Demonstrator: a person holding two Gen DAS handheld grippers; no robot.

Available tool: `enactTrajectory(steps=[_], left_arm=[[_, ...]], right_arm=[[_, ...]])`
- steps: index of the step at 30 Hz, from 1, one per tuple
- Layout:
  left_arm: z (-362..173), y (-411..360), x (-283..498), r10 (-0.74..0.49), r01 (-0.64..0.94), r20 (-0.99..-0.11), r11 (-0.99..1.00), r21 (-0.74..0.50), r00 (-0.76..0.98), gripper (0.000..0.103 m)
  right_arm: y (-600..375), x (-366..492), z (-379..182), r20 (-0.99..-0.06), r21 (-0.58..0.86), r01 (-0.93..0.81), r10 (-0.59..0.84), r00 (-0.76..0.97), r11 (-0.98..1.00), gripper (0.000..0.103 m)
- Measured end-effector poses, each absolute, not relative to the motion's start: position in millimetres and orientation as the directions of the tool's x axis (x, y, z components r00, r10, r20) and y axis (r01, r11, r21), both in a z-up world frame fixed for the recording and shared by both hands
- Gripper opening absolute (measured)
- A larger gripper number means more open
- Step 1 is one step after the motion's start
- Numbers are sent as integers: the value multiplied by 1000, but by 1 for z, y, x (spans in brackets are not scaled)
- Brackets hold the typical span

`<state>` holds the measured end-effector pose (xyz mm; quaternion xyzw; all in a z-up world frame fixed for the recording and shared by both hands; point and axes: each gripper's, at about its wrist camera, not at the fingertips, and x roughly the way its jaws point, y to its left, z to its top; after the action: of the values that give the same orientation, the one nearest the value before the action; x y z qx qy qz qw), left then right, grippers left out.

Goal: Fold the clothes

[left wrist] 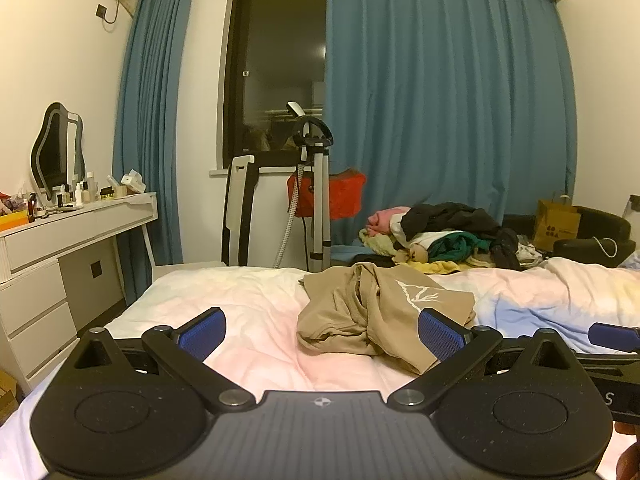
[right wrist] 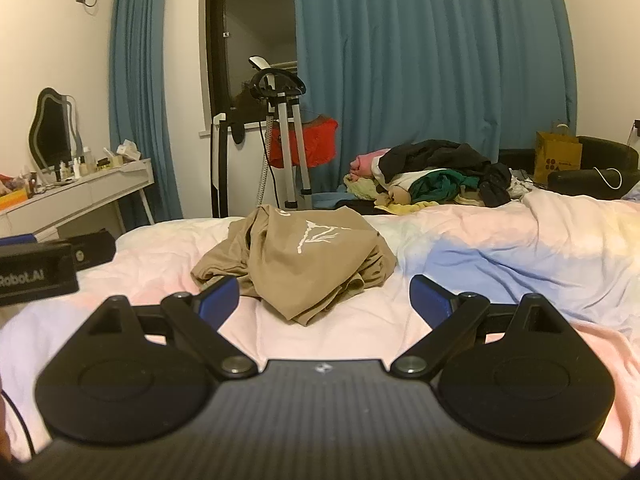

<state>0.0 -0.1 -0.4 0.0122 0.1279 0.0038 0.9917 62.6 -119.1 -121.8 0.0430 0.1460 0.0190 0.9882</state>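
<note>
Both grippers, left [left wrist: 322,334] and right [right wrist: 324,300], gape empty before the crumpled tan shirt [right wrist: 296,260] (white print up) on the bed [right wrist: 500,248].

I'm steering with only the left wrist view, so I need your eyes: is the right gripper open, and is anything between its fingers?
Observer: The right gripper is open, with nothing between its fingers; it is short of the tan shirt.
Operator: My right finger hides part of the shirt. Does the shirt end there?
Observer: In the right wrist view its right edge shows whole, bunched in folds on the bed.
Operator: Where is my left gripper from there?
Observer: Its black body sits at the left edge of the right wrist view, beside the shirt, not touching it.
</note>
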Motion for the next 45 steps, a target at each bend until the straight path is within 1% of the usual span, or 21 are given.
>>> enactTrajectory(steps=[3,7,12,17,35,42,45], left_arm=[[-1,0,0,17,-12,-259,1000,20,966,103],[-2,-3,1,11,-7,-269,1000,15,963,103],[-5,-3,-1,4,1,-271,1000,20,962,103],[-7,-3,-2,5,0,-284,1000,16,959,103],[-8,1,-3,7,-3,-278,1000,15,961,103],[-10,1,-1,15,-9,-282,1000,24,959,103],[-11,1,0,24,-14,-281,999,36,959,103]], right_arm=[[-118,62,-122,-288,85,-19,43,957,996,93],[-122,70,-124,-324,106,0,34,945,994,93],[-125,65,-120,-306,124,2,37,951,992,93],[-125,64,-120,-306,116,8,28,951,993,93],[-126,59,-117,-291,80,60,-34,956,995,93],[-129,60,-118,-302,102,36,-4,953,994,93],[-128,60,-119,-308,86,50,-21,951,995,93]])
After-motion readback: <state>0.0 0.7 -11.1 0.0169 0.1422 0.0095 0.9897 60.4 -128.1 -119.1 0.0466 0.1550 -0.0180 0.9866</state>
